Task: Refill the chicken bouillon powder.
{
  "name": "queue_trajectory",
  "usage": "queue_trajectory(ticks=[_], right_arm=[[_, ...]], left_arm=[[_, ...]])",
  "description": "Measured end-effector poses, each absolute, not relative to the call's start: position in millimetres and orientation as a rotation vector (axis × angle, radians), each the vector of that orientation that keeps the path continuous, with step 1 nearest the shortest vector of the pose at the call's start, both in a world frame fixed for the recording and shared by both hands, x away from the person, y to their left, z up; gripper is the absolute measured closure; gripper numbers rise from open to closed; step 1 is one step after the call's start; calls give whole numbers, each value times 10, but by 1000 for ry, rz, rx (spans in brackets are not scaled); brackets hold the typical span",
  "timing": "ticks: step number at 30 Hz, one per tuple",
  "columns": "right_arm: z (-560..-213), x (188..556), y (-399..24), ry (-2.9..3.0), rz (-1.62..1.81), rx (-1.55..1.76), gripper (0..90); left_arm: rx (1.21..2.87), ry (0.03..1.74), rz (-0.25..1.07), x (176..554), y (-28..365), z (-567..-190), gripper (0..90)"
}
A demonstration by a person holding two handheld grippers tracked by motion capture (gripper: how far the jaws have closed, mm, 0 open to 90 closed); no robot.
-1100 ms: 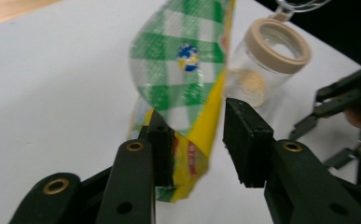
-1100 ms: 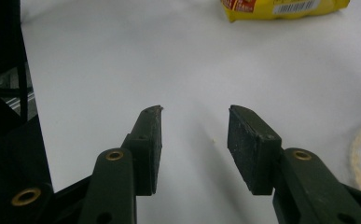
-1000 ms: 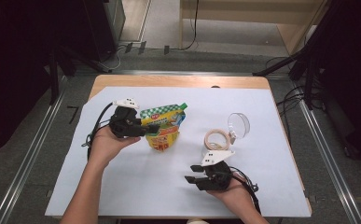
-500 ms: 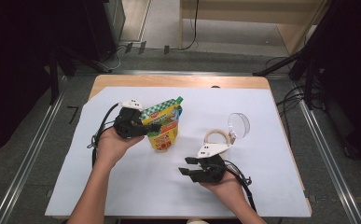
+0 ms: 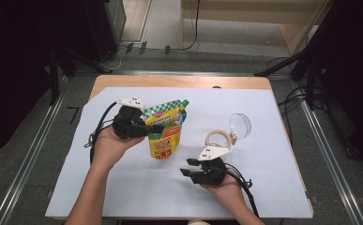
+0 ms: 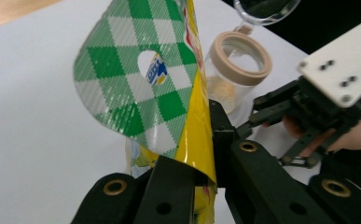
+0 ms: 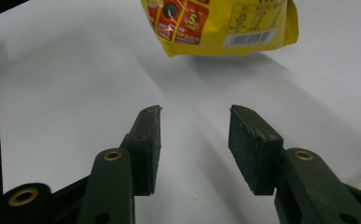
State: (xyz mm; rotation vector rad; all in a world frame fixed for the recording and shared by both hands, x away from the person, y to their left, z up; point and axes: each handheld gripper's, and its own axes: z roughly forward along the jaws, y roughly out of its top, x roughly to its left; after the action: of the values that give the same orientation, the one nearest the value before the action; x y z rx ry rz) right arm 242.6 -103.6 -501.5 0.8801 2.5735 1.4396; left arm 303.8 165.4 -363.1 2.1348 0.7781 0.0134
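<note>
A yellow pouch [image 5: 166, 136] with a green-and-white checked top [image 6: 136, 84] hangs from my left gripper [image 5: 154, 127], which is shut on its upper edge. In the left gripper view the jaws [image 6: 201, 172] pinch the yellow film just below the checked part. The pouch's bottom edge [image 7: 220, 23] hangs just above the white sheet. My right gripper [image 5: 187, 167] rests low at the front right, open, with nothing between its pads [image 7: 194, 123]. It points towards the pouch. A glass jar [image 5: 216, 139] with a beige rim stands just behind that gripper.
A clear round lid [image 5: 240, 124] lies right of the jar. A white sheet [image 5: 123, 187] covers most of the wooden table [image 5: 170, 82]. In the left gripper view the jar [image 6: 239, 65] and the right gripper [image 6: 267, 112] sit close behind the pouch.
My left gripper has closed on the pouch's top and raised it a little, so the pouch now hangs more upright. The right gripper has edged slightly left.
</note>
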Motion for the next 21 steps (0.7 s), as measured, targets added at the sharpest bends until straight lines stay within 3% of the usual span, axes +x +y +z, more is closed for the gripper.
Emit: queue_trajectory(ticks=[10,17,21], right_arm=[[-5064,2443,-1033,2546,1427,927,555],[-5102,2447,-1034,2542,1406,918,673],[-5112,2443,-1058,2498,1378,933,789]], left_arm=[[2132,708,-36,2873,1529,-3404,900],[2149,648,-86,2772,1417,-3321,900],[2151,599,-114,2702,1358,-3261,900]])
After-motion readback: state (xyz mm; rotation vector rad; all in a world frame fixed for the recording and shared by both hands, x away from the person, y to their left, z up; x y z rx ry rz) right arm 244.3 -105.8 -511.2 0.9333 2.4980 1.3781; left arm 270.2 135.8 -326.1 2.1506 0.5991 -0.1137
